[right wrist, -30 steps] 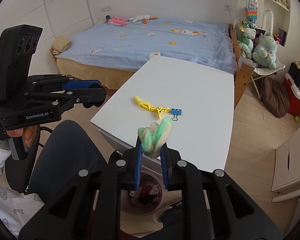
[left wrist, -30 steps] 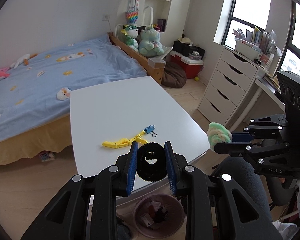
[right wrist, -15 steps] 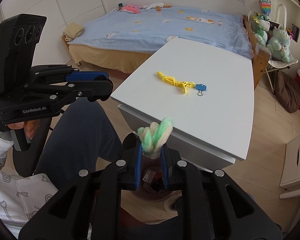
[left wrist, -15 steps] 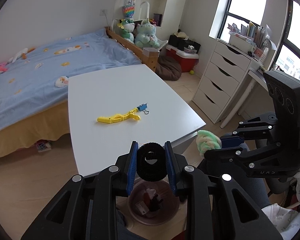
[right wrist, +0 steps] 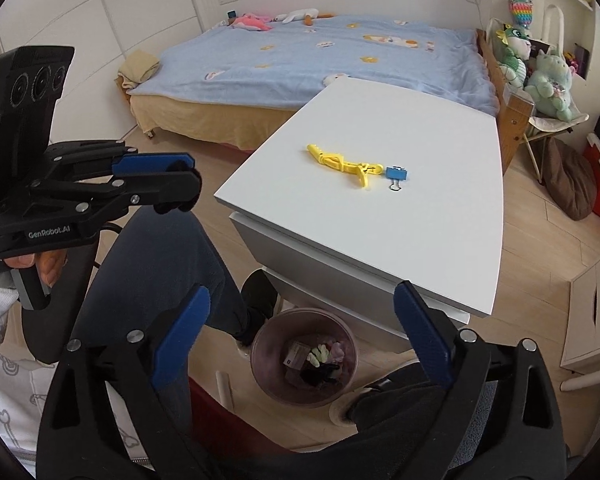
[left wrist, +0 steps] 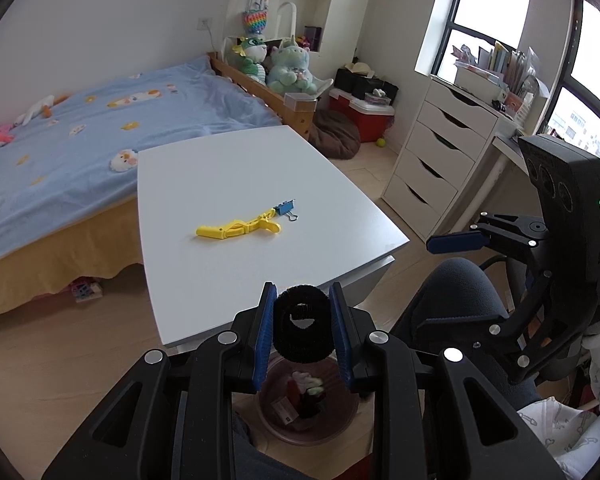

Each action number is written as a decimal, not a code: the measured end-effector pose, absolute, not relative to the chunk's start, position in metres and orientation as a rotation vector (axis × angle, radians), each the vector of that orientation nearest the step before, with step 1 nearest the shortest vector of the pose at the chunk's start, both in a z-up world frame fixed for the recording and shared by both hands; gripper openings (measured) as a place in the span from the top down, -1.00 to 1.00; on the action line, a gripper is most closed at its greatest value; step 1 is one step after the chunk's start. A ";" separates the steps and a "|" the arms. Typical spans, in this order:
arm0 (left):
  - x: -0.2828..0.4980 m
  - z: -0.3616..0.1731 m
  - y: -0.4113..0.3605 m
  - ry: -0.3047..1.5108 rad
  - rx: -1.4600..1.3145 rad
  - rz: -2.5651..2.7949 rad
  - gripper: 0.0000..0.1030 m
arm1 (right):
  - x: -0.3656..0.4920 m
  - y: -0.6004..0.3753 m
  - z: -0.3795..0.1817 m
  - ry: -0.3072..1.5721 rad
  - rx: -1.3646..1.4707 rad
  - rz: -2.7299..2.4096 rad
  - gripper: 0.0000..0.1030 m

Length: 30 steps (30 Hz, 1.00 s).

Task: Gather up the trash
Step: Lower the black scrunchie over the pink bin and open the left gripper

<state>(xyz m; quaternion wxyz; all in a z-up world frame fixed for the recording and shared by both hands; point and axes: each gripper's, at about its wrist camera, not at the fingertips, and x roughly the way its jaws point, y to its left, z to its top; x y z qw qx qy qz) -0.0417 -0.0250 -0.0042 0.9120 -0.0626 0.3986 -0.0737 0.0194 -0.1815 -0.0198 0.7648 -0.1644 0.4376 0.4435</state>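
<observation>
A bedroom, a white table [left wrist: 236, 184] beside the bed, a pink trash bin [right wrist: 268, 376] on the floor below its edge — I hold the left gripper [left wrist: 302, 330] pinching a black hair scrunchie [left wrist: 302, 330] above the bin, the right gripper [right wrist: 300, 336] spread wide and empty. My worry: the soft ring clings to a pad on release, or drops off-centre and bounces off the rim onto the floor

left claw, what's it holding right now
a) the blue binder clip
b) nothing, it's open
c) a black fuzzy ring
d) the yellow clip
c: the left claw is shut on the black ring, pinched between its blue pads above the bin; the yellow clip and blue binder clip lie on the table.
</observation>
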 end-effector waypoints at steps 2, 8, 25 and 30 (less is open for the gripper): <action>-0.042 -0.005 -0.027 0.825 -0.125 -0.165 0.49 | 0.022 -0.184 -0.020 0.951 -0.355 0.940 -0.84; -0.044 -0.005 -0.034 0.830 -0.112 -0.192 0.49 | 0.025 -0.194 -0.017 0.947 -0.333 0.890 -0.85; -0.037 -0.014 -0.059 0.884 -0.048 -0.268 0.49 | 0.041 -0.217 -0.011 0.929 -0.275 0.800 -0.85; -0.035 -0.014 -0.061 0.885 -0.040 -0.271 0.28 | 0.044 -0.220 -0.010 0.930 -0.253 0.794 -0.85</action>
